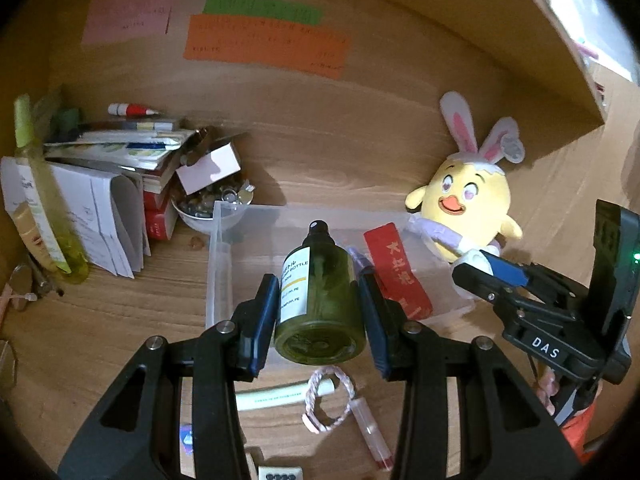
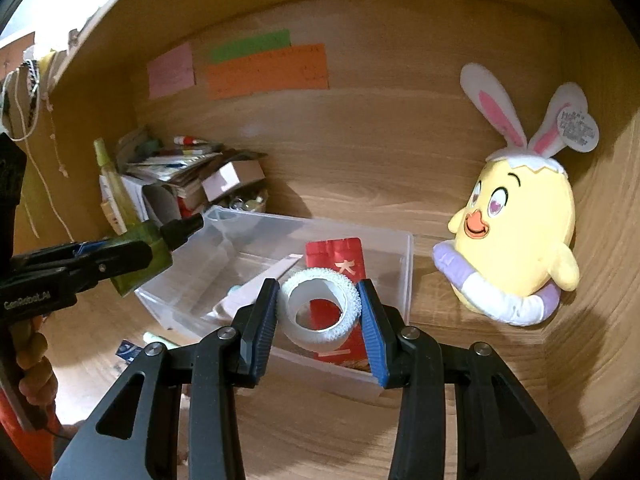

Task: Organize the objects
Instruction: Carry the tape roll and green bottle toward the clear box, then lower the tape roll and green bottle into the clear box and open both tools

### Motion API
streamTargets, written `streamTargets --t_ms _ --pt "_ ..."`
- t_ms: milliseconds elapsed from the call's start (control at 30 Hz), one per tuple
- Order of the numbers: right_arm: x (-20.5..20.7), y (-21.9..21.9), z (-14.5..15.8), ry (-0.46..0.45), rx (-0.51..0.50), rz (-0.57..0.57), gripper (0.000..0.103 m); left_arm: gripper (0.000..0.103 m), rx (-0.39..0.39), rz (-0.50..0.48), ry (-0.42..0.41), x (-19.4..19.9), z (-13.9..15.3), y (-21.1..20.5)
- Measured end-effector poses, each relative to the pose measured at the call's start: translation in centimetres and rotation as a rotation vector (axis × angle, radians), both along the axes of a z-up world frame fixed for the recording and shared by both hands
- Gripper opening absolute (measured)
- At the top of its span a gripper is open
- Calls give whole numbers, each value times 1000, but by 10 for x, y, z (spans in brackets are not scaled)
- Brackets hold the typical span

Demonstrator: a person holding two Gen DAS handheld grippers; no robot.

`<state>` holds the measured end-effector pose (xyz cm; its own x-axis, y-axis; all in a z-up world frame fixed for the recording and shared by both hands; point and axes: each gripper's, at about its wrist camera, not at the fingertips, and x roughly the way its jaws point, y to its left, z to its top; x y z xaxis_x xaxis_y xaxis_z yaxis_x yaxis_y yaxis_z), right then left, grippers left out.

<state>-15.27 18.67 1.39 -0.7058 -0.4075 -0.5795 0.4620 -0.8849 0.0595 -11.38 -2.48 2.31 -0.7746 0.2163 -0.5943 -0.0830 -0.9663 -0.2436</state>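
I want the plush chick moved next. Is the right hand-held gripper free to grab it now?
Probably not: the right hand-held gripper is shut on a white tape roll; the plush chick sits unobstructed.

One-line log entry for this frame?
left gripper: shut on green bottle | right gripper: shut on white tape roll | both over clear bin

Both wrist cameras looked forward and downward, close over the clear bin (image 1: 224,264) (image 2: 404,272). Each caught the other tool; both shared the plush chick (image 1: 468,200) (image 2: 520,240).
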Motion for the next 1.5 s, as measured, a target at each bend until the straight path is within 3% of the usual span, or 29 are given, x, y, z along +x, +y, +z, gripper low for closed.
streamTargets --t_ms 567,1100,1200,1500 --pt "-35 -10 -39 -104 60 -22 36 41 -39 8 -104 -46 -35 0" --pt "-42 -16 -51 -150 91 -27 37 41 -52 -1 -132 -52 -43 3" --pt "-42 -16 -51 -146 98 -27 37 48 -47 -3 -128 -49 -41 3" --pt "-30 -17 -41 -89 108 -24 65 69 -68 14 -87 -34 -28 5"
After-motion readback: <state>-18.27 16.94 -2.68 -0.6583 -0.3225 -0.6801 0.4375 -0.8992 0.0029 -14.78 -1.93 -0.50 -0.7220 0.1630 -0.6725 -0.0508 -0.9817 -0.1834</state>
